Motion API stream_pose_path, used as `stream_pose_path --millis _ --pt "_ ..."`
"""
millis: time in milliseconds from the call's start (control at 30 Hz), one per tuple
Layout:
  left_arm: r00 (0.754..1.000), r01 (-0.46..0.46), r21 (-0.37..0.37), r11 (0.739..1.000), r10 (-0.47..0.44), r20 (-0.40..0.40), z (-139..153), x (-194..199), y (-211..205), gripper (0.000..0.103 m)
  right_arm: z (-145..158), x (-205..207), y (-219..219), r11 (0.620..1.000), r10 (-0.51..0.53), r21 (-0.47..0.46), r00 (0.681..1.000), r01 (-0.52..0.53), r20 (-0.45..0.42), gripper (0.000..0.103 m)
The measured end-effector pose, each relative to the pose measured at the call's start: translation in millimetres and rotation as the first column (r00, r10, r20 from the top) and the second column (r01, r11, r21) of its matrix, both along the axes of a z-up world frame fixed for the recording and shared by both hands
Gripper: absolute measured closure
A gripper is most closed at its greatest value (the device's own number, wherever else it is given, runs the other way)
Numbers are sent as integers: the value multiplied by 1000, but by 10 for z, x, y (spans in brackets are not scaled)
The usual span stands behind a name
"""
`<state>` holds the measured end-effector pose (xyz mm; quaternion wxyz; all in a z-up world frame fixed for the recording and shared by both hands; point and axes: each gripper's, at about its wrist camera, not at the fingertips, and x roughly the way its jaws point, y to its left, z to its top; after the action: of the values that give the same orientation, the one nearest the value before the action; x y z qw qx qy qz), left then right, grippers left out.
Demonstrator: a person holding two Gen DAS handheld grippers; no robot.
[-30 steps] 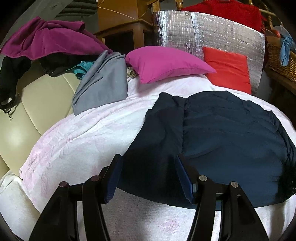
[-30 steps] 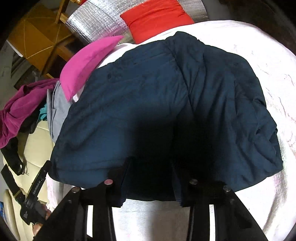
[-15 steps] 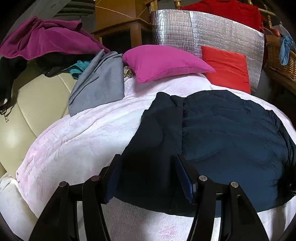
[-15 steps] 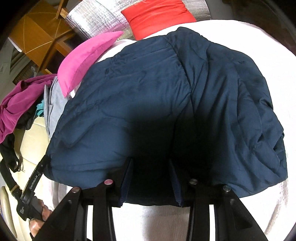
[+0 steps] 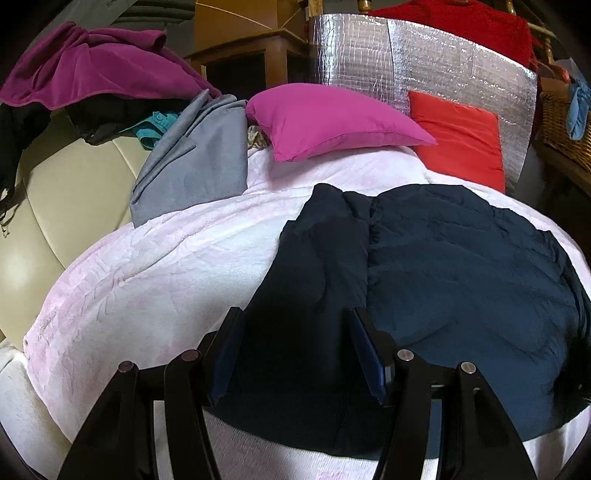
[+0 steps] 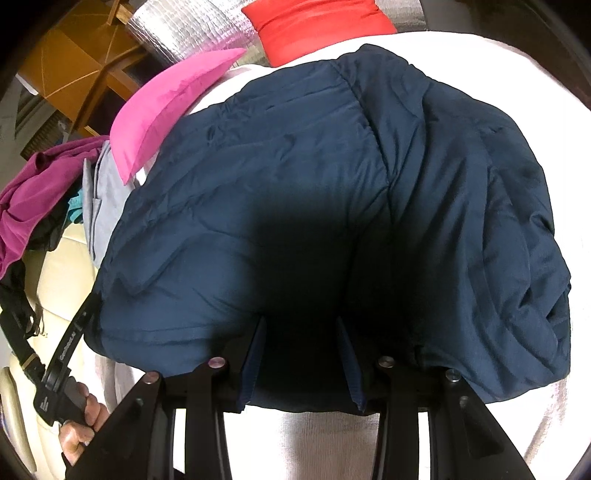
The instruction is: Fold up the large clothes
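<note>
Both pairs of jaws stand spread over the near hem of the dark navy padded jacket (image 5: 424, 280), which lies flat on the pale pink fleece blanket (image 5: 155, 273): left gripper (image 5: 295, 354) near its left edge, right gripper (image 6: 301, 360) mid-hem. Each should probably pinch all layers at once, then lift evenly.

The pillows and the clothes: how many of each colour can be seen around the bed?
Pink pillow: 1
Red pillow: 1
Navy jacket: 1
Grey garment: 1
Purple garment: 1
Teal garment, mostly hidden: 1
Black garment: 1
Red garment behind the silver panel: 1
Total: 8
</note>
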<state>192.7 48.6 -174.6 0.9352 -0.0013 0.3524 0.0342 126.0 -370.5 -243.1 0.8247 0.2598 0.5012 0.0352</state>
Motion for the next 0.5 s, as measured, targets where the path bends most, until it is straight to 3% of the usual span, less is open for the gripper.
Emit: stream_pose_path --millis 167,267,500 --pt "993 -36 -7 999 35 -112 -212 253 39 35 143 92 -67 999 34 41 999 -33 -32 57" --pt "991 -60 -55 997 52 -124 -212 292 106 35 384 182 -256 997 0 76 999 -3 41 57" --pt "990 -127 -90 988 120 -79 -119 317 186 35 710 891 -652 989 -147 9 980 147 135 57"
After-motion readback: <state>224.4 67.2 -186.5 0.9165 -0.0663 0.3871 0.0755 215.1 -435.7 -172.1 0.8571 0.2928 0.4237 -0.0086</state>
